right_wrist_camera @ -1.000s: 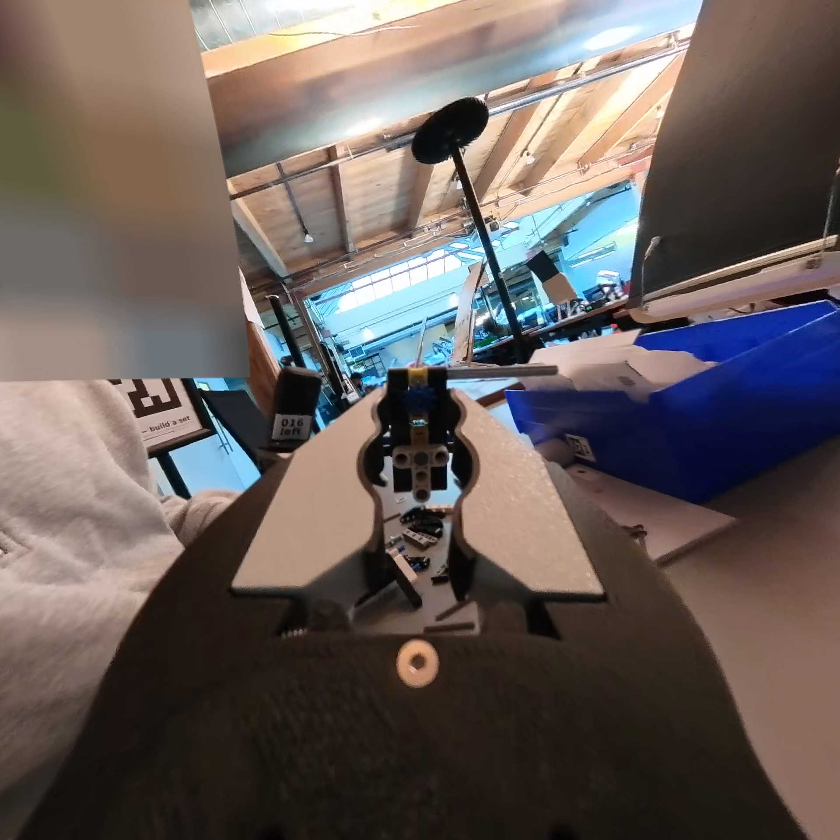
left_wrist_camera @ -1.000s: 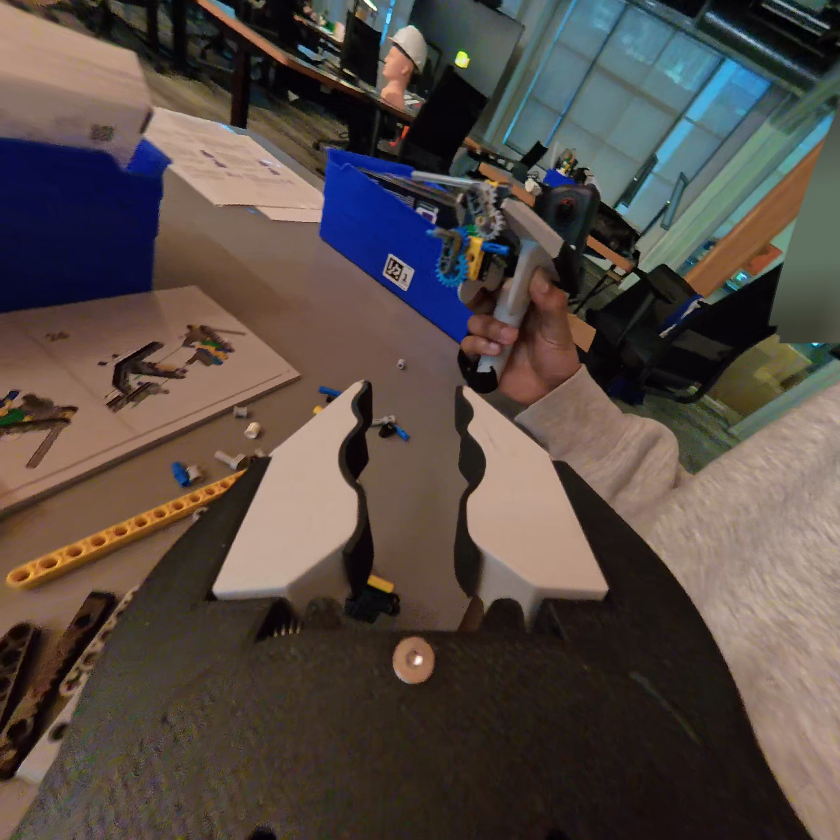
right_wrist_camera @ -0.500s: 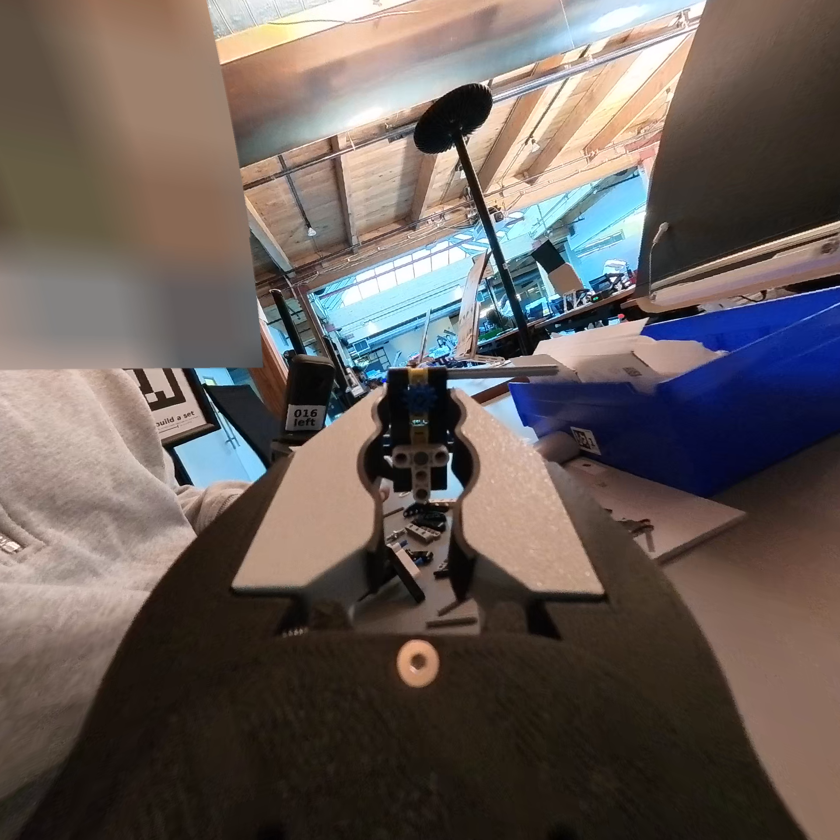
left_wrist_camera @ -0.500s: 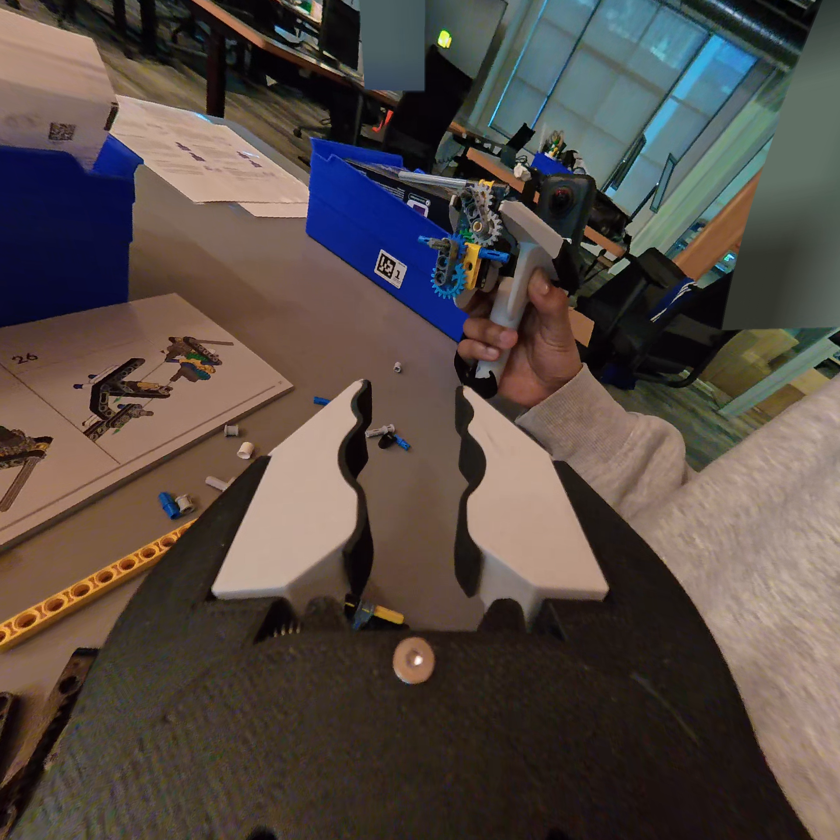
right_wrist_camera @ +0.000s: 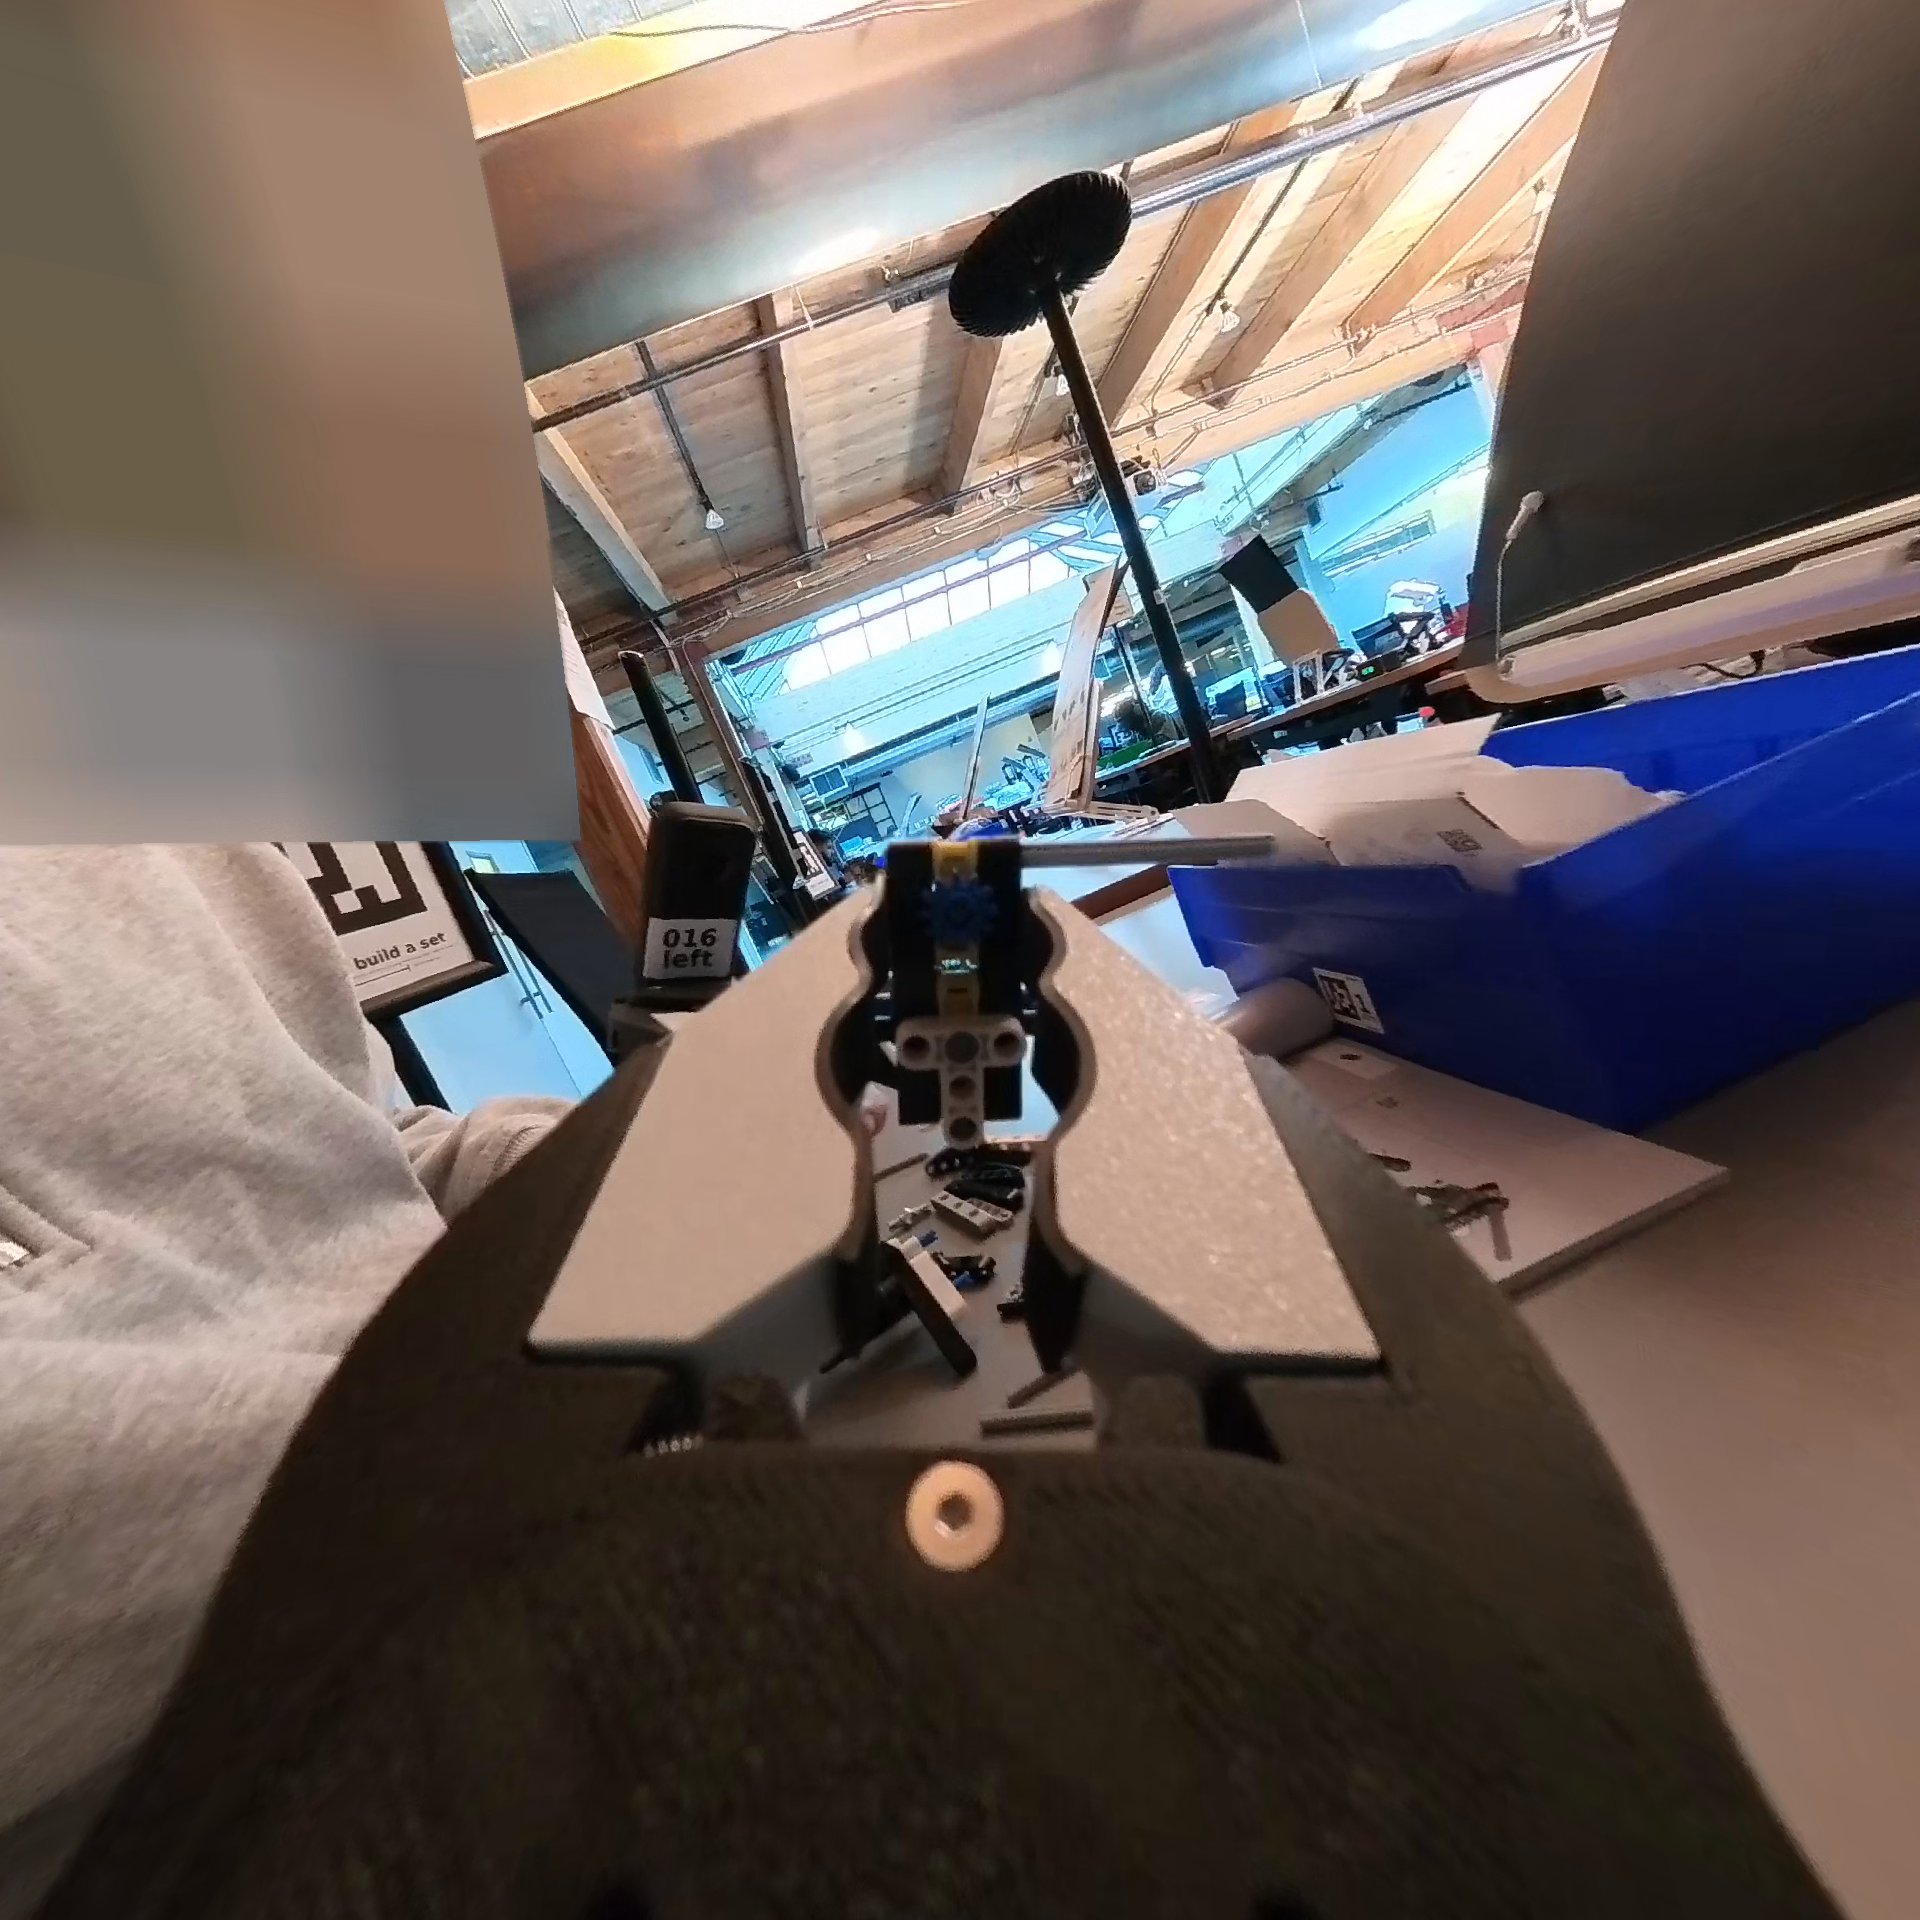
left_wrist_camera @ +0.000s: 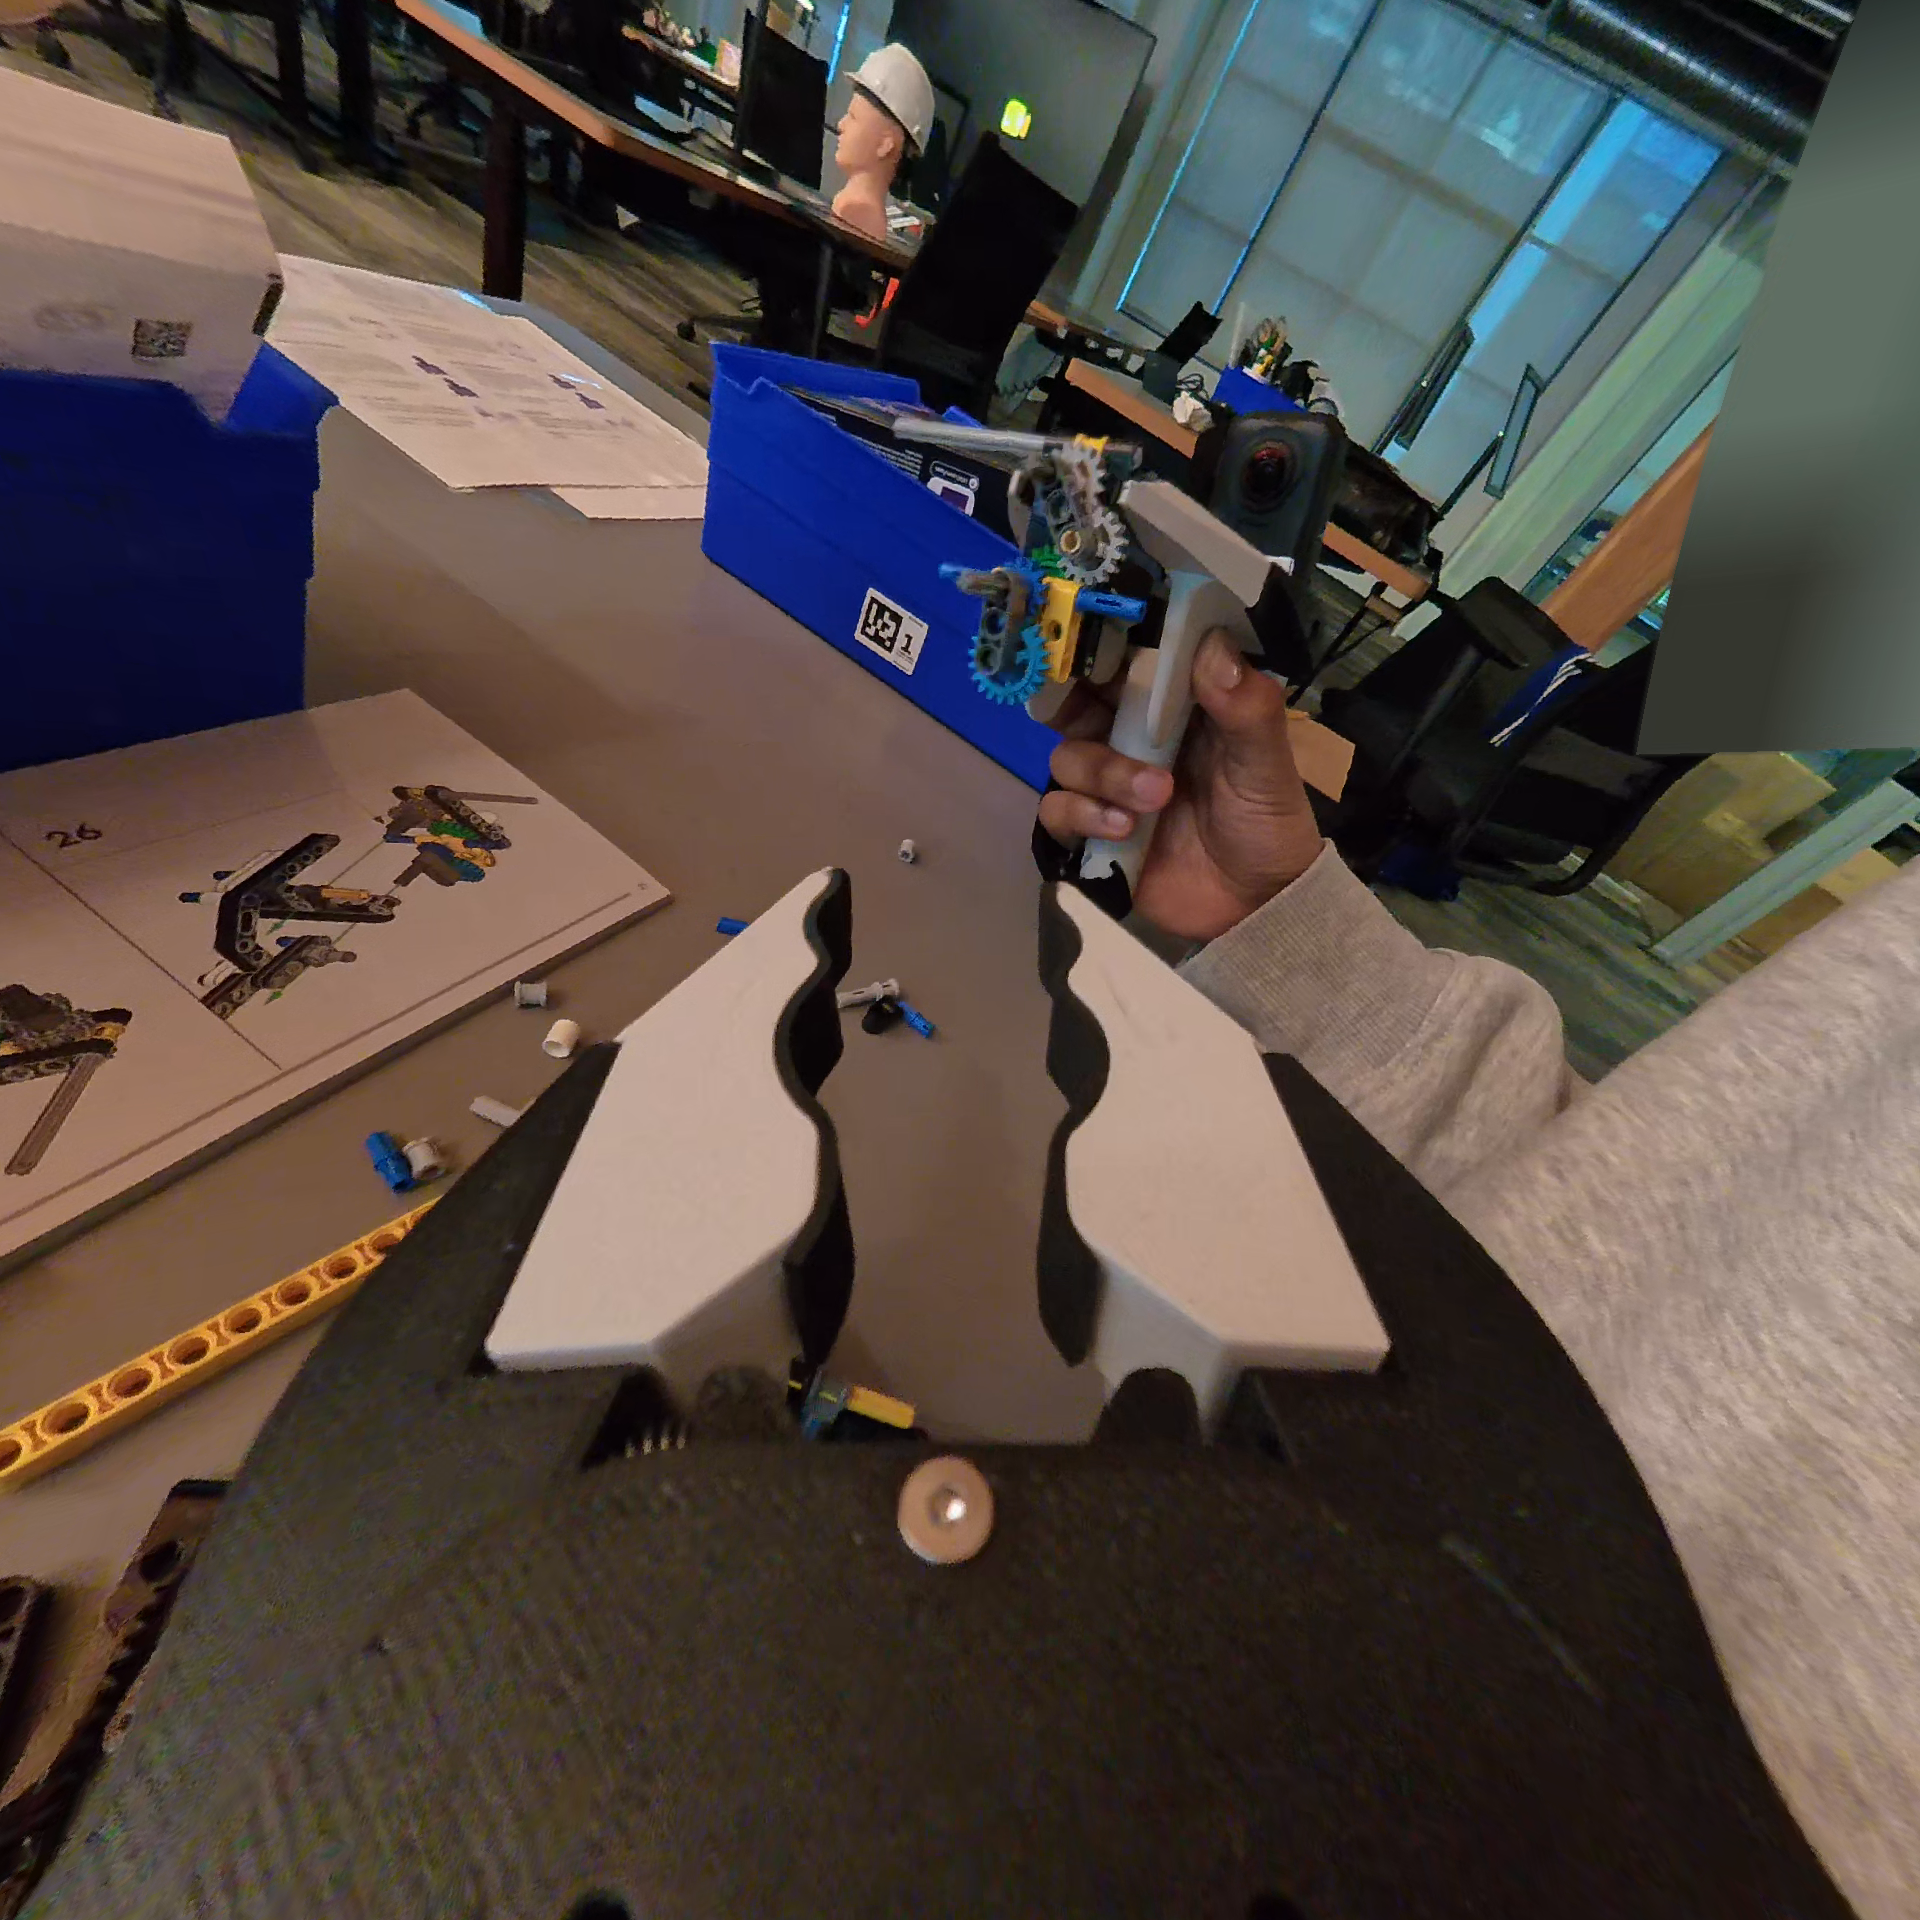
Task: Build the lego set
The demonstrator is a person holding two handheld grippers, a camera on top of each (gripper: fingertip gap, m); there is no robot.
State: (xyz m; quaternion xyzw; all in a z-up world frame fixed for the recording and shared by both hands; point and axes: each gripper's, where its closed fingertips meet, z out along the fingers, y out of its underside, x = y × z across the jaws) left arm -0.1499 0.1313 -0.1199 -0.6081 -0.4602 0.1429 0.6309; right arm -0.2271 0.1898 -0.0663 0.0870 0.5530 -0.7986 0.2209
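Note:
My left gripper (left_wrist_camera: 940, 904) is open and empty, low over the grey table (left_wrist_camera: 644, 665). My right gripper (right_wrist_camera: 956, 925) is shut on a lego assembly (right_wrist_camera: 958, 997) of black beams, a grey cross piece, a blue gear and a long grey axle, held up in the air. The left wrist view shows that assembly (left_wrist_camera: 1049, 582) with its grey and blue gears, in the right gripper held by a hand (left_wrist_camera: 1195, 821). Small pins (left_wrist_camera: 883, 1003) lie on the table just past my left fingers. A long yellow beam (left_wrist_camera: 208, 1351) lies at the left.
An open instruction booklet (left_wrist_camera: 260, 935) lies at the left. A blue bin (left_wrist_camera: 862, 561) stands at the back, another blue bin (left_wrist_camera: 135, 540) far left with a white box on it. Loose black and grey pieces (right_wrist_camera: 966, 1205) lie under the right gripper. A grey sleeve (left_wrist_camera: 1558, 1143) fills the right.
The left gripper has shifted slightly, so the booklet and yellow beam slid in its view. The right gripper keeps the assembly raised, with a slight tilt of its view.

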